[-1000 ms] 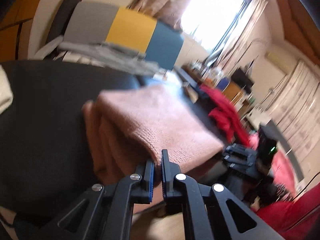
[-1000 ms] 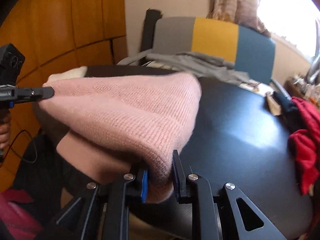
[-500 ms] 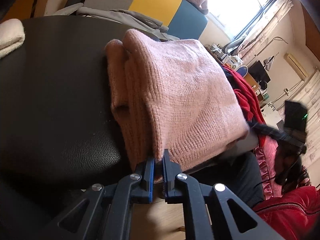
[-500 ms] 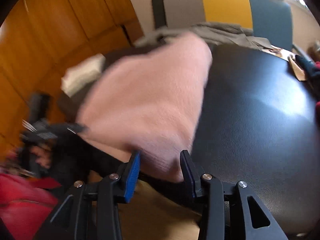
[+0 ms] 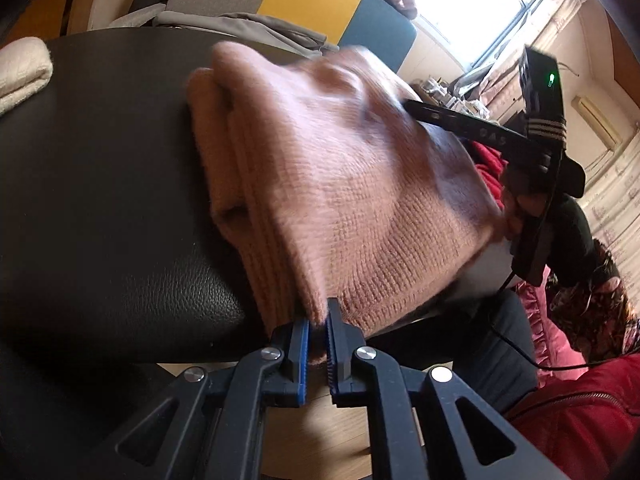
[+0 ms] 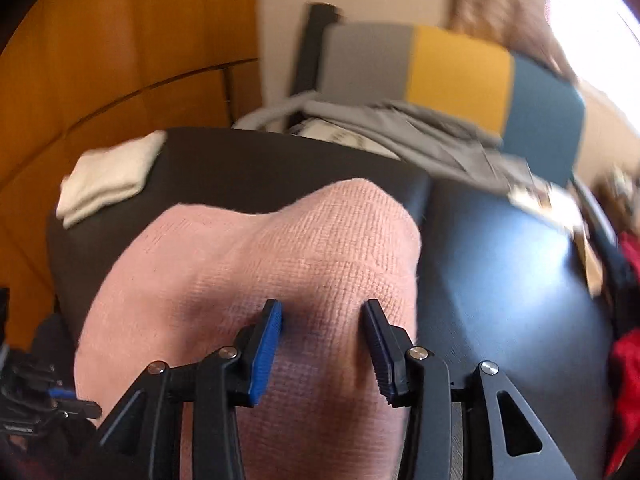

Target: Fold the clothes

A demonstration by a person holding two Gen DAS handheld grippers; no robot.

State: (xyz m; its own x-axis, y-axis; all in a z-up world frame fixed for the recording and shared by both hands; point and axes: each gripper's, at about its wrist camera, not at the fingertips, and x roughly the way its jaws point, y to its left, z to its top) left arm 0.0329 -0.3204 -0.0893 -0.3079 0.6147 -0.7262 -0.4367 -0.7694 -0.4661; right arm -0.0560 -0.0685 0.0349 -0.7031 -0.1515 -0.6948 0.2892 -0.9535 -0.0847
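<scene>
A folded pink knit sweater point(image 5: 340, 168) lies on the black leather table point(image 5: 100, 160), its near edge hanging over the front rim. My left gripper point(image 5: 318, 324) is shut on the sweater's near folded edge. My right gripper point(image 6: 322, 320) is open, its jaws wide apart just above the sweater's top layer point(image 6: 280, 248), holding nothing. In the left wrist view the right gripper's finger point(image 5: 460, 124) rests over the sweater's right side.
A folded white cloth point(image 6: 108, 172) sits at the table's far left corner. A grey, yellow and blue chair point(image 6: 452, 76) with grey clothes stands behind the table. Red clothes point(image 6: 626, 344) lie at the right. An orange wooden wall point(image 6: 120, 40) is on the left.
My right gripper has opened, let go of the sweater and risen above it. The sweater has come down onto the table. My left gripper stays shut on its edge.
</scene>
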